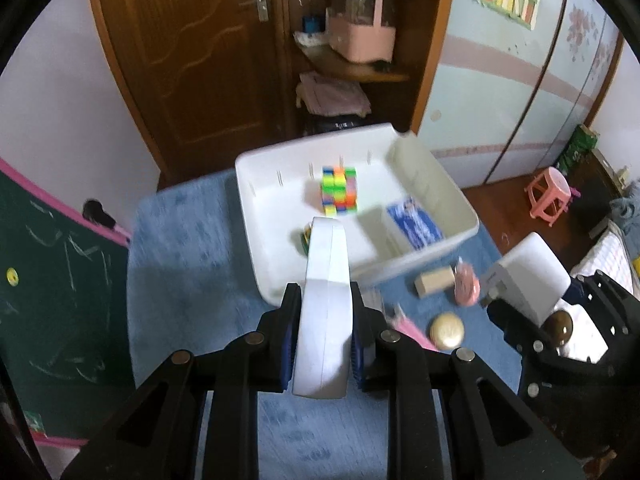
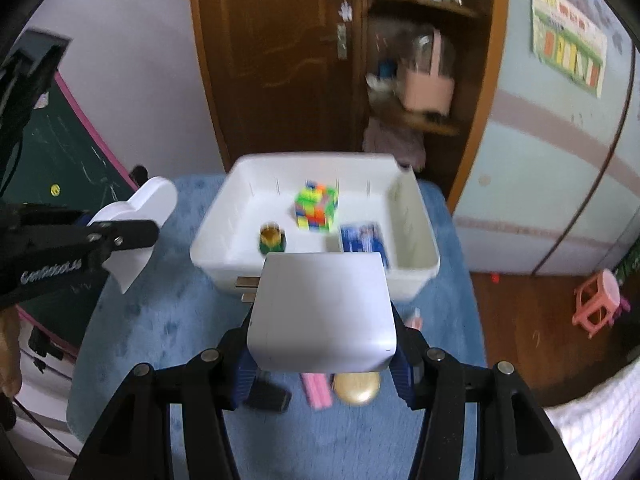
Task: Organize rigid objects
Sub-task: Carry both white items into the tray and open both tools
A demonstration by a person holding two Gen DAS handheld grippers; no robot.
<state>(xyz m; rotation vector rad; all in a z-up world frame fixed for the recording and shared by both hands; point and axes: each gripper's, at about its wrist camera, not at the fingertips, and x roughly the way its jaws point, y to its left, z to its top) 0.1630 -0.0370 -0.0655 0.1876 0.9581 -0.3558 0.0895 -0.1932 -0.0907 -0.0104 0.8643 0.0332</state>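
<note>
**A:** Bedroom setup, wooden door behind, blue mat on the table point(image 2: 132, 344). We've got the white bin point(image 2: 416, 240) at the far side of it with a cube point(image 2: 317, 210), a small jar point(image 2: 272, 238) and a blue pack point(image 2: 364, 242) already inside.

**B:** Yep. Our left tool point(image 1: 325, 344) is clamped tight on a flat white heart-shaped piece point(image 1: 326, 300), held on edge. The right tool point(image 2: 322, 364) is about half open but pinching a white charger point(image 2: 322, 312), prongs out to the left. Both are in the air short of the bin.

**A:** So we drop them in one at a time, we reckon?

**B:** Probably. We'd clear the near wall, aim for the bare floor near the jar, and lower before letting go so nothing bounces into the cube. Wood block point(image 1: 434, 282), gold disc point(image 1: 447, 330) and pink bits remain on the mat.
</note>
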